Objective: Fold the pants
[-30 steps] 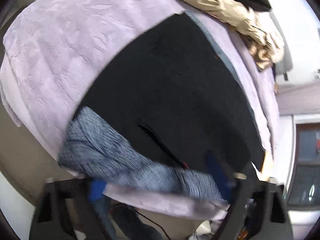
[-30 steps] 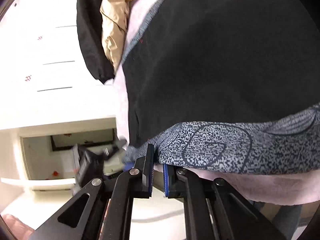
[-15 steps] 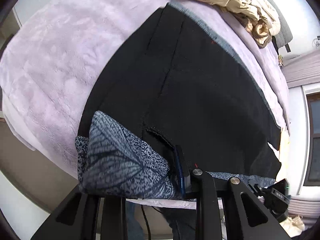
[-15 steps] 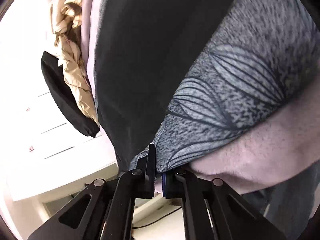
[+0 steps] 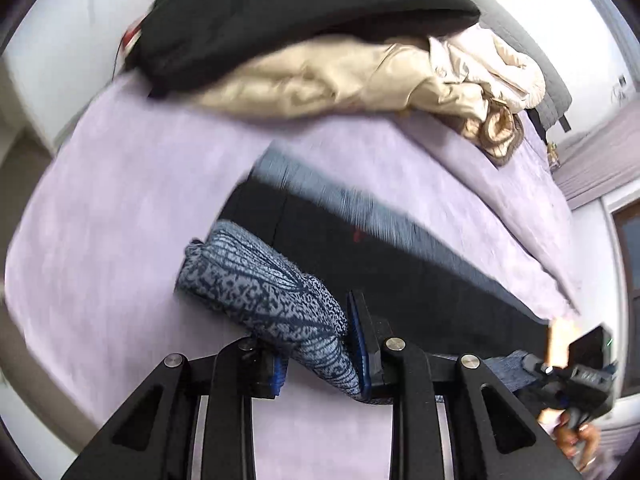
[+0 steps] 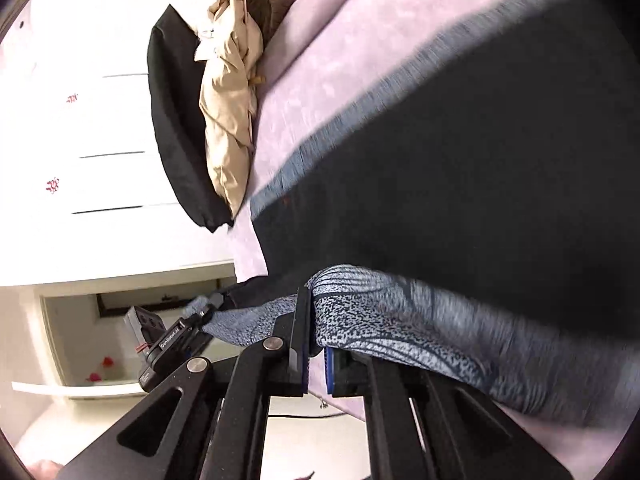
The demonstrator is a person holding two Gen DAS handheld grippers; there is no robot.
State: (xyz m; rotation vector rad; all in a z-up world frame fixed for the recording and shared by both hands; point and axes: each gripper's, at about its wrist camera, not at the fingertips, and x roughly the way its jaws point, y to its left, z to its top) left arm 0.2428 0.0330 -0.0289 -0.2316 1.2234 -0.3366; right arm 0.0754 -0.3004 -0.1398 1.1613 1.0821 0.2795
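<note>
The pants (image 5: 400,276) lie on the lilac bed, black on the exposed face and blue-grey leaf-patterned on the other. My left gripper (image 5: 318,360) is shut on a bunched patterned edge (image 5: 260,284), lifted above the black cloth. In the right wrist view my right gripper (image 6: 316,340) is shut on the same patterned edge (image 6: 400,312), which stretches right across the black fabric (image 6: 480,168). The right gripper (image 5: 576,376) also shows at the lower right of the left wrist view, in a hand. The left gripper (image 6: 172,340) shows at the left of the right wrist view.
A beige jacket (image 5: 360,76) and a black garment (image 5: 300,12) are heaped at the bed's far end. The lilac blanket (image 5: 120,220) spreads around the pants. A white wardrobe (image 6: 80,120) and an open shelf unit (image 6: 80,340) stand beyond the bed's edge.
The left jaws closed on the patterned edge. Both grippers then rose and carried that edge over the black cloth toward the far end of the bed.
</note>
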